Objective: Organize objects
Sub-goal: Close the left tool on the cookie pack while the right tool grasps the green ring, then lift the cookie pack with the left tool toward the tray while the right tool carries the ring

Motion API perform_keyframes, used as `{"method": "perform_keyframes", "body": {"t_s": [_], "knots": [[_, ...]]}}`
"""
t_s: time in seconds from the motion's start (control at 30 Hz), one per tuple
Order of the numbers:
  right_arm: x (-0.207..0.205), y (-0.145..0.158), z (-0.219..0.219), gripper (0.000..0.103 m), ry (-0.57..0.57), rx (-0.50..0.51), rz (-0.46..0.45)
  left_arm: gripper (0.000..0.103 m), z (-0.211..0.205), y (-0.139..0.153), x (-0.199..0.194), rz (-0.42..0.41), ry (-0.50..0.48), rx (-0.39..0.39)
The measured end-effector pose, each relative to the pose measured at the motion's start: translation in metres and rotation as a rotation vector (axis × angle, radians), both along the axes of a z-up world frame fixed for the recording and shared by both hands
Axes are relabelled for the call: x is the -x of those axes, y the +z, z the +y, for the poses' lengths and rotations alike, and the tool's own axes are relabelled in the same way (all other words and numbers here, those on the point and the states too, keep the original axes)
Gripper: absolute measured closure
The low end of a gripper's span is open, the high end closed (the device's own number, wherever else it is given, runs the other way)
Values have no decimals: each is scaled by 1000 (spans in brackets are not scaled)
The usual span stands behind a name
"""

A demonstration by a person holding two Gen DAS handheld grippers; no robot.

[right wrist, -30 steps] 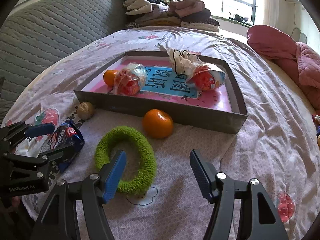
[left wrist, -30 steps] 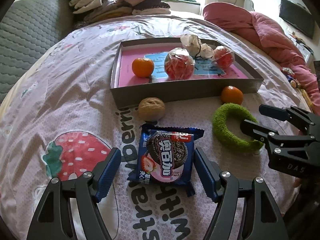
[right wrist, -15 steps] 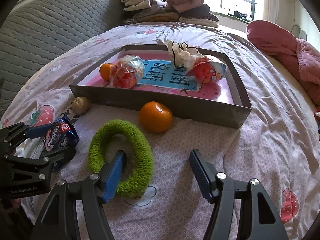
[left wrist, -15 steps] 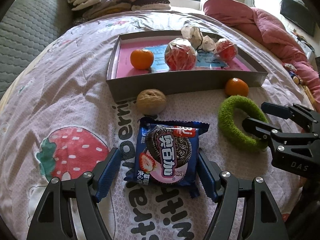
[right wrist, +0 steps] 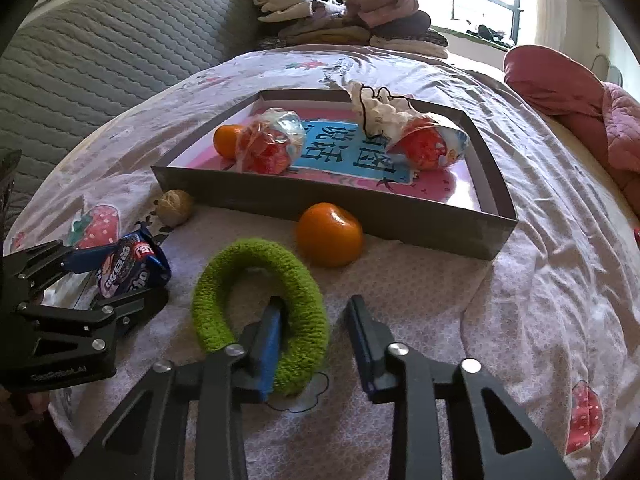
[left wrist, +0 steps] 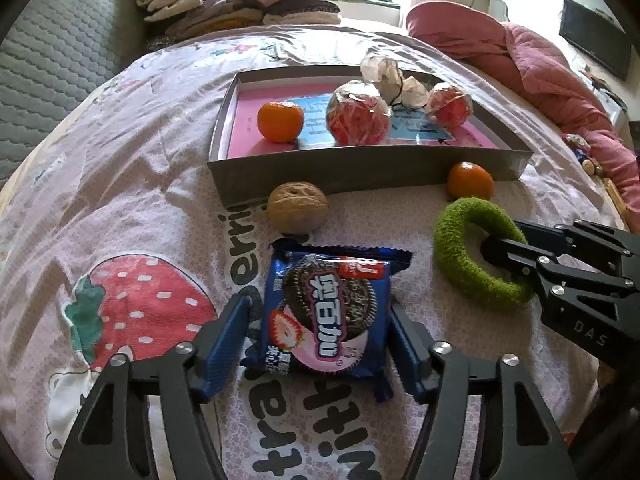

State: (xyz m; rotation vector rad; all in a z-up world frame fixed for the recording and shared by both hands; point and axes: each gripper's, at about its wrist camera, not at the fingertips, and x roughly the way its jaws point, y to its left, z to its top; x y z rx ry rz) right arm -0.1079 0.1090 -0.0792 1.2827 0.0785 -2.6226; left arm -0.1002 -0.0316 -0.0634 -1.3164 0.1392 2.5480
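On the bedsheet (left wrist: 120, 168), at 12 o'clock, lies the tray (left wrist: 360, 170). Green ring (right wrist: 260, 304): at centre, soft and likely light; take its right limb, which the spread right gripper (right wrist: 316, 344) straddles, one finger inside the loop. Cookie pack (left wrist: 326, 316): at 6 o'clock, crinkly, likely fragile; grip its long edges, flanked by the spread left gripper (left wrist: 320, 344).

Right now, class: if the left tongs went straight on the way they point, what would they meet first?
The cookie packet, already lying between the open left tongs; beyond it, probably the walnut.
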Motion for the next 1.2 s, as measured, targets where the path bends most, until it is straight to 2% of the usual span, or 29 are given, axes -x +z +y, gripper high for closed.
{"method": "perform_keyframes", "body": {"t_s": [0.07, 0.13, 0.47, 0.67, 1.2], "knots": [[0, 0, -1, 83, 7, 11, -5, 46, 3, 1, -2, 6, -14, 5], [0, 0, -2, 84, 12, 11, -8, 47, 5, 1, -3, 11, -19, 12], [-3, 1, -3, 86, 27, 19, -14, 50, 6, 2, -5, 16, -19, 27], [-4, 3, -2, 86, 38, 62, -32, 50, 6, 3, -5, 12, -19, 22], [-13, 24, -3, 87, 57, 49, 43, 50, 10, 23, -17, 59, -31, -2]]}}
